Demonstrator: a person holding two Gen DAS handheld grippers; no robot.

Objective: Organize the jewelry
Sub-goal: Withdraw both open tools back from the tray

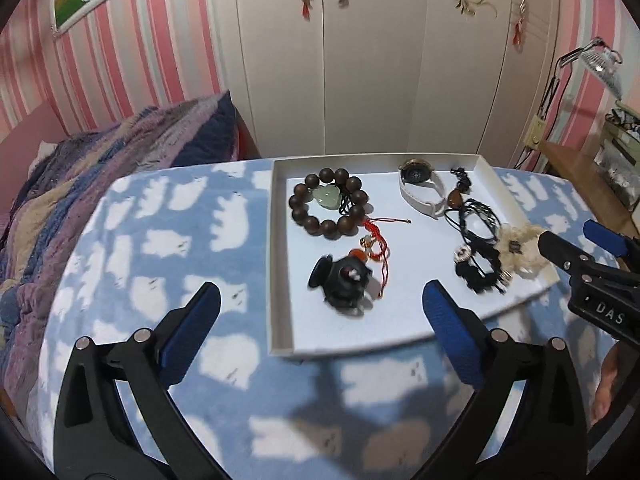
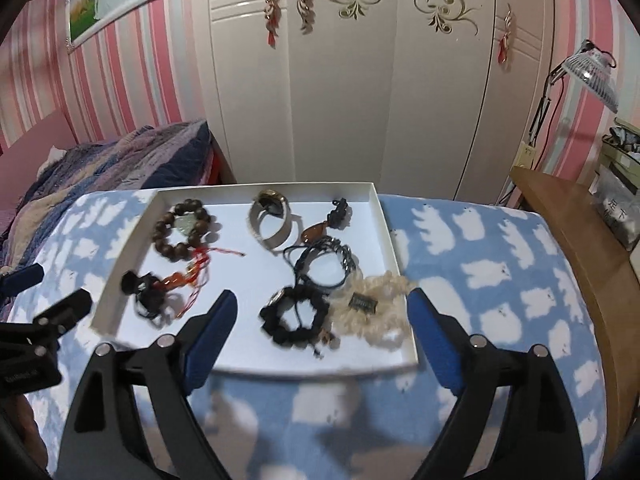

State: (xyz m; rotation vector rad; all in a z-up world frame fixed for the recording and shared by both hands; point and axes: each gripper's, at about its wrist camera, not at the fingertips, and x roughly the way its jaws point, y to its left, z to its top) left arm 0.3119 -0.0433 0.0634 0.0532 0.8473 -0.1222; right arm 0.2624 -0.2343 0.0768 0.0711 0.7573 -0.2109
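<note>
White card tray [image 1: 280, 264] sits on the cloud-print blue blanket [image 1: 168, 240] covering your worktop, and every piece of jewelry you can see already lies inside it. At the tray's far left is the brown bead bracelet [image 1: 329, 204] ringing a pale green pendant [image 1: 328, 199]; nearer you, a black charm on red cord [image 1: 344, 280]. The white-strapped watch [image 1: 420, 188] rests toward the far right, with an amber pendant on black cord [image 2: 314, 233] beside it, then tangled black cords [image 2: 324, 264], a black bead bracelet [image 2: 294, 320] and a cream fluffy piece [image 2: 376, 304] at the near right corner.

Your left claw [image 1: 320, 320] is spread wide over the tray's near edge with nothing between its blue pads. Your right claw [image 2: 320, 328] is likewise wide and empty, hanging above the black bracelet and cream piece without touching them.

Judging by this, gathering looks done: no stray item shows on the blanket. What may remain is tidying, since the right-hand cords overlap in a knot and the cream piece crowds the tray's rim.
</note>
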